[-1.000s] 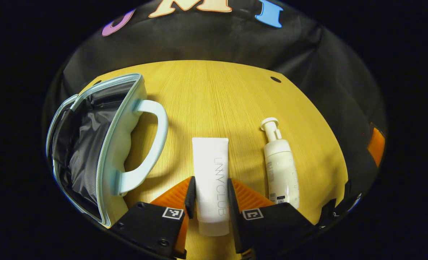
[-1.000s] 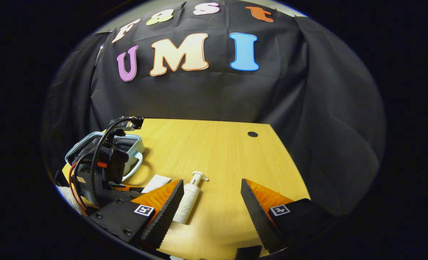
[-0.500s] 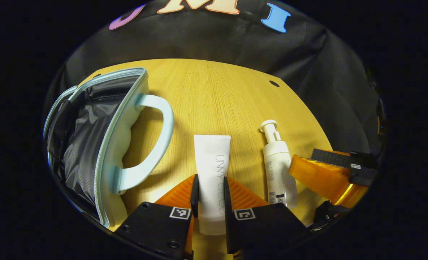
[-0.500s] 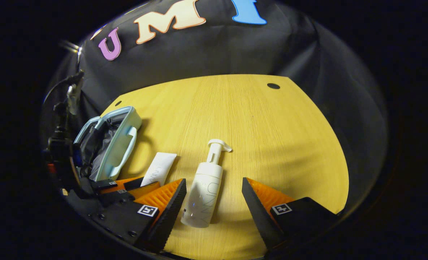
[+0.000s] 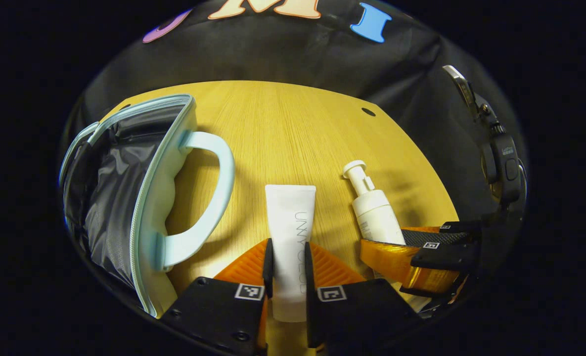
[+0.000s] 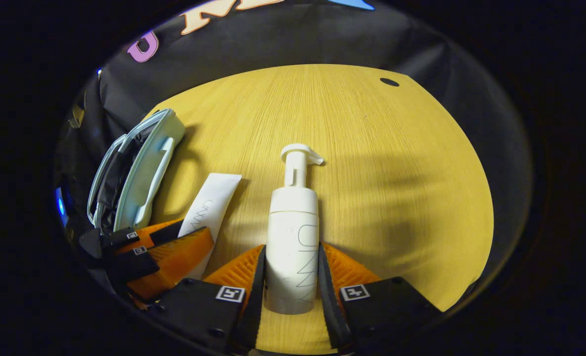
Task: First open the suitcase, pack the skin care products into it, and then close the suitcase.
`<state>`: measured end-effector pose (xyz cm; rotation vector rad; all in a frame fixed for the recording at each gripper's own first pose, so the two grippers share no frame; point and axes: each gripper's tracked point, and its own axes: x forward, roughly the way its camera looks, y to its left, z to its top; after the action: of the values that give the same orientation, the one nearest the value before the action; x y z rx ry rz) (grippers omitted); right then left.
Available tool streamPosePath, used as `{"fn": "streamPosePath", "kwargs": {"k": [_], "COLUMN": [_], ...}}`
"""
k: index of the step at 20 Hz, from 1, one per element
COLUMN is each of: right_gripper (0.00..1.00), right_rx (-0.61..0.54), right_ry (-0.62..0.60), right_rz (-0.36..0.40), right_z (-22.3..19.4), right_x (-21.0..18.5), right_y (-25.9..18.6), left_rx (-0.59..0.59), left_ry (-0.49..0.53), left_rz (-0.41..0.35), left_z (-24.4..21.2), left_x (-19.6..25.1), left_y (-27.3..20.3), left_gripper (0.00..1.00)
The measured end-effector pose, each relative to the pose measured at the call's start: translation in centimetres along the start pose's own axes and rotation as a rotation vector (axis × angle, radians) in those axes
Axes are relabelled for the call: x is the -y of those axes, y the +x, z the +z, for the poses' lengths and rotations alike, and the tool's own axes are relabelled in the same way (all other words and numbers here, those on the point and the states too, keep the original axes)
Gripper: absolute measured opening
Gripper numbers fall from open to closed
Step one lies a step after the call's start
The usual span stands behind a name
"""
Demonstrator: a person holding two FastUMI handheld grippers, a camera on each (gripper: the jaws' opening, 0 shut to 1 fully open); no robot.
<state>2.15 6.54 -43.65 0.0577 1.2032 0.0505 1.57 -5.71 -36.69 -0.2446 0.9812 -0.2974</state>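
Left gripper (image 5: 286, 269) remains clamped on the tube (image 5: 290, 237), which lies flat on the table (image 5: 293, 128) right of the open suitcase (image 5: 124, 193). Right gripper (image 6: 289, 282) has advanced since half a second ago: its fingers now flank the lying pump bottle (image 6: 293, 237), narrowed against both sides. Bottle sits beside the tube.

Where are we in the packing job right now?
Opened: the suitcase stands unzipped, its dark lining showing. In hand: the left gripper is shut on the tube, and the right gripper brackets the pump bottle, both products lying on the table. Left: pack both, then close the case.
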Motion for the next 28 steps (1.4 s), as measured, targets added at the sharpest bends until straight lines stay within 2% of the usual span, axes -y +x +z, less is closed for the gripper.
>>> {"fn": "streamPosePath", "kwargs": {"k": [1,2,3,5,7,11,14,17,22,24,28], "right_gripper": [0.55,0.55,0.55,0.55,0.55,0.55,0.55,0.55,0.55,0.55,0.55], "right_rx": [0.008,0.014,0.019,0.018,0.026,0.034,0.042,0.044,0.038,0.033,0.028], "right_ry": [-0.008,-0.003,0.005,0.021,0.023,0.009,0.006,0.006,0.02,0.014,0.028], "right_rz": [-0.006,-0.01,-0.007,0.003,-0.001,-0.001,-0.002,-0.003,-0.02,-0.034,-0.03], "right_z": [-0.2,-0.2,-0.3,-0.5,-0.8,-1.0,-1.0,-1.1,-1.1,-1.0,-0.9], "right_x": [-0.1,0.0,-0.2,-0.1,-0.2,-0.5,-0.4,-0.5,-0.6,-0.7,-0.8], "right_y": [0.2,0.3,0.1,0.3,0.4,0.6,0.4,0.4,0.3,0.4,-0.1], "left_rx": [0.02,0.007,0.004,-0.014,0.02,0.112,0.153,0.157,0.099,0.062,0.019], "left_ry": [0.009,0.025,0.033,0.025,0.051,0.065,0.028,0.006,-0.07,-0.098,-0.175], "left_rz": [0.011,0.015,-0.004,-0.048,-0.038,-0.065,-0.018,0.081,0.204,0.24,0.26], "left_z": [0.5,0.3,0.5,0.8,2.6,7.2,10.1,11.1,8.4,6.4,4.2], "left_x": [-0.2,-0.2,0.1,1.1,1.3,1.8,-2.4,-8.9,-18.8,-21.6,-24.3], "left_y": [0.0,0.1,0.1,-0.2,-1.4,-4.9,-7.1,-8.2,-8.5,-8.2,-6.9], "left_gripper": [0.19,0.08,0.06,0.05,0.05,0.04,0.04,0.04,0.04,0.04,0.04]}}
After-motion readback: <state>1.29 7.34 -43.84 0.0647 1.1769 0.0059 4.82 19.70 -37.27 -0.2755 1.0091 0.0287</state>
